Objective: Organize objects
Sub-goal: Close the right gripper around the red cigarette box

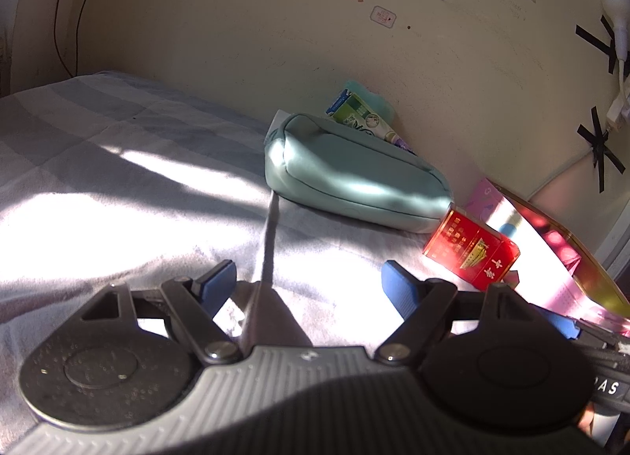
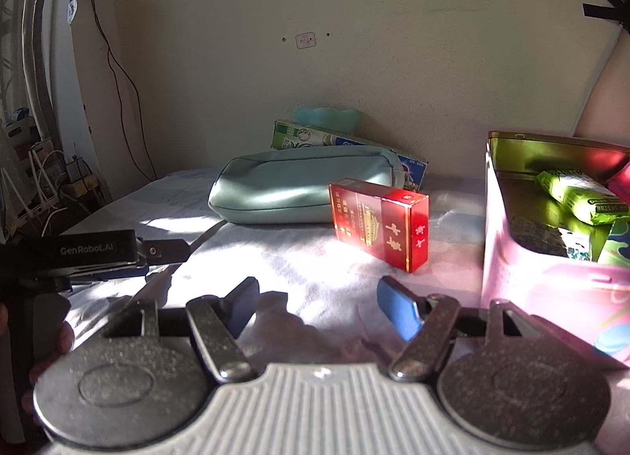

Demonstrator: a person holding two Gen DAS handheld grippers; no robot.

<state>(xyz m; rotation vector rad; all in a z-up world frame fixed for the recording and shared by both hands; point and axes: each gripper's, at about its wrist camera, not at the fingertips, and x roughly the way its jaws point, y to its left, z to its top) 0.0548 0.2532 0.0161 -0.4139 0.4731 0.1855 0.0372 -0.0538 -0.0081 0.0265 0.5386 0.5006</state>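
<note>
A red cigarette box [image 2: 380, 221] lies on the pale bedsheet [image 2: 299, 258], just in front of a teal zip pouch [image 2: 299, 189]. A green toothpaste box [image 2: 315, 138] rests behind the pouch against the wall. A pink tin [image 2: 551, 270] with a gold inside stands at the right and holds green packets [image 2: 582, 197]. My right gripper [image 2: 319, 297] is open and empty, low over the sheet, short of the red box. My left gripper [image 1: 307, 282] is open and empty; the red box [image 1: 470, 252], the pouch [image 1: 354, 179] and the tin [image 1: 559, 258] lie ahead to its right.
The wall [image 2: 354, 41] runs close behind the objects. The left gripper's black body [image 2: 94, 254] shows at the left of the right wrist view. Cables and clutter [image 2: 43, 167] sit past the bed's left edge. Taped cables [image 1: 606, 61] hang on the wall at right.
</note>
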